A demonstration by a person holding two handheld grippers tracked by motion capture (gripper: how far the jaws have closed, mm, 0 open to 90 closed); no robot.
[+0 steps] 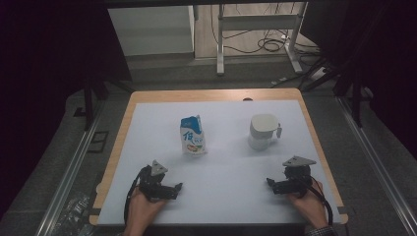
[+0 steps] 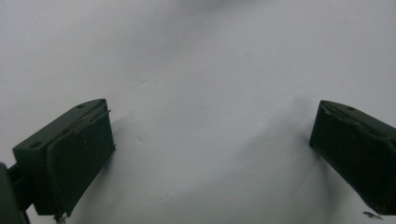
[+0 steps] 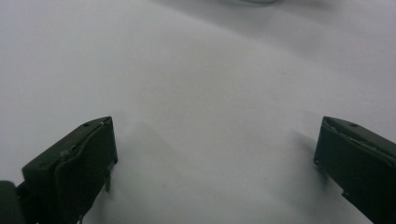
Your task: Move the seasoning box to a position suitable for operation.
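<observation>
Down at the near edge of the wooden table with its pale white-grey mat, both hands rest on the surface, each holding a black two-jaw gripper. The left gripper lies under the person's left hand, a grey three-cornered plate on top of it, its jaws pointing toward the middle of the table; in the left gripper view the two black jaws stand wide apart, released, with bare mat between them and nothing held. The right gripper sits under the right hand, also topped by a grey plate, its jaws turned inward toward the left gripper; in the right gripper view these jaws are likewise spread wide and empty, low over the mat. Beyond and slightly to the right of the left jaws stands a small white and blue carton with printed lettering, upright, well apart from them. Beyond the right jaws, a little to their left, stands a white lidded plastic jug with a small side handle, also well clear. Carton and jug stand apart from each other.
</observation>
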